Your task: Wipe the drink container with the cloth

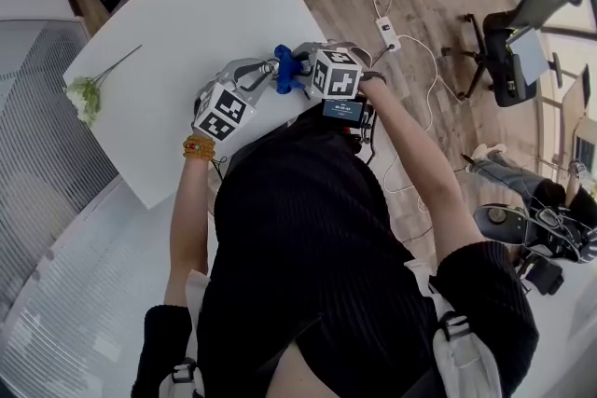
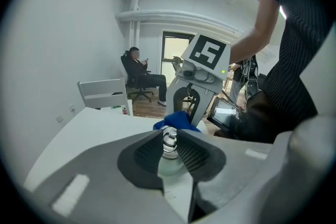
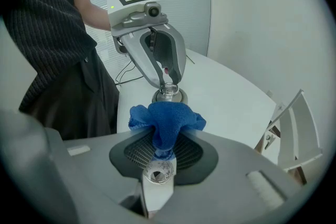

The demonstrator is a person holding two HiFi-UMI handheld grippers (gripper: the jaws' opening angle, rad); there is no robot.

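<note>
Left gripper (image 2: 169, 134): jaws narrow, clamped on the drink container (image 2: 169, 148), a small clear thing with a ringed top; right gripper (image 3: 165, 136): jaws pinched on 1 fold of the blue cloth (image 3: 167, 118), the rest bunched out in front; the 2 grippers face each other over the near edge of the white bench (image 1: 187, 23), cloth just beside the container.

Risks, my read:
- container is clear, smooth and gripped only around its upper part; a sideways push from the cloth could twist it or pop it out of the jaws
- cloth is held by a thin fold only; dragging it could pull it free
- work sits close to the bench edge; anything dropped likely goes to the floor, where cables lie
- the 2 sets of jaws are near each other; wiping could knock them together

Hard to make out:
- head view: container hidden behind grippers and cloth
- left gripper view: pads cover most of the container body; cannot tell whether it holds liquid
- right gripper view: container base looks to be at the bench surface; resting or lifted, cannot tell
- cloth touching container or just short of it: cannot tell
- round clear part low between the right jaws: unclear what it is
</note>
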